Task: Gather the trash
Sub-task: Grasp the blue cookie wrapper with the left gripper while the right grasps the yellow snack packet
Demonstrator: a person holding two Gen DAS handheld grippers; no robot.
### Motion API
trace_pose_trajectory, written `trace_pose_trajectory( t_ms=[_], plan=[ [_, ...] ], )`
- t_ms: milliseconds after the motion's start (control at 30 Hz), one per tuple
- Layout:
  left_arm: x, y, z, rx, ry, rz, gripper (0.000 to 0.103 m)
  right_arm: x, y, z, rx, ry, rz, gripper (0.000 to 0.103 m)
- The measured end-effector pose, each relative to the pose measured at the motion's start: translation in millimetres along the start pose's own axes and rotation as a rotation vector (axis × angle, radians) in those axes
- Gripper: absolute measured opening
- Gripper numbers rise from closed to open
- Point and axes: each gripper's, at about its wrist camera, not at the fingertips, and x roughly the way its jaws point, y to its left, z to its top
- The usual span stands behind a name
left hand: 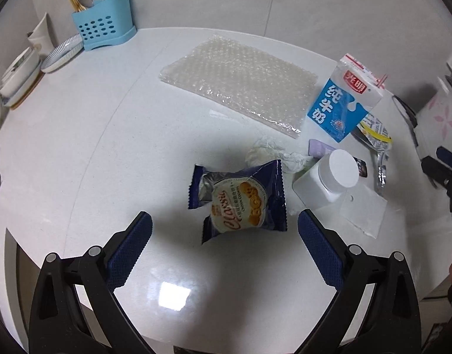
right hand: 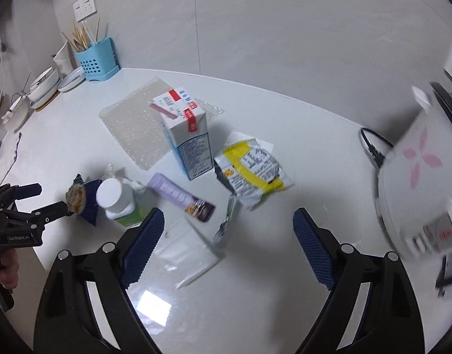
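A dark blue cookie wrapper [left hand: 237,203] lies on the white table [left hand: 108,147], just ahead of my left gripper [left hand: 226,225], whose jaws stand wide open on either side of it without touching. My right gripper [right hand: 228,221] is open too, low over a torn silver strip [right hand: 226,221] and a clear plastic bag [right hand: 184,250]. Ahead of it lie a yellow-and-white snack wrapper [right hand: 252,168], a purple sachet [right hand: 178,196] and an upright milk carton [right hand: 190,141]. A white-capped bottle [left hand: 332,177], crumpled tissue [left hand: 273,153] and bubble wrap [left hand: 240,79] sit nearby.
A blue cutlery holder [left hand: 103,29], a plate [left hand: 62,53] and stacked bowls [left hand: 19,73] stand at the back left by the wall. A white appliance with a pink flower [right hand: 417,177] and its black cord [right hand: 373,144] take the right side. The table's rounded edge runs along the front left.
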Motion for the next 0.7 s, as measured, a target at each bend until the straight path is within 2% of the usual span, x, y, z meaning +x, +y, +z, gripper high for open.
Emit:
trace_pose_trajectory(
  t_ms=[233, 533, 600, 667, 700],
  plan=[
    [26.4, -11.5, 6.2, -0.018, 0.039, 0.031, 0.097, 46.3, -21.6, 31.1, -0.019, 0.100, 0.001, 0.085],
    [54.9, -15.1, 10.3, -0.067, 0.092, 0.062, 0.096, 103.0, -31.0, 41.3, -0.047, 0.214, 0.045, 0.085],
    [59.3, -15.0, 11.4, -0.074, 0.102, 0.071, 0.093, 111.3, -30.4, 41.5, -0.051, 0.232, 0.056, 0.085],
    [63.3, -14.8, 11.9, -0.079, 0.114, 0.077, 0.083, 120.8, -30.0, 39.8, -0.054, 0.258, 0.048, 0.085],
    [64.6, -14.4, 10.8, -0.084, 0.121, 0.077, 0.081, 124.3, -30.0, 39.0, -0.053, 0.269, 0.038, 0.082]
  ],
)
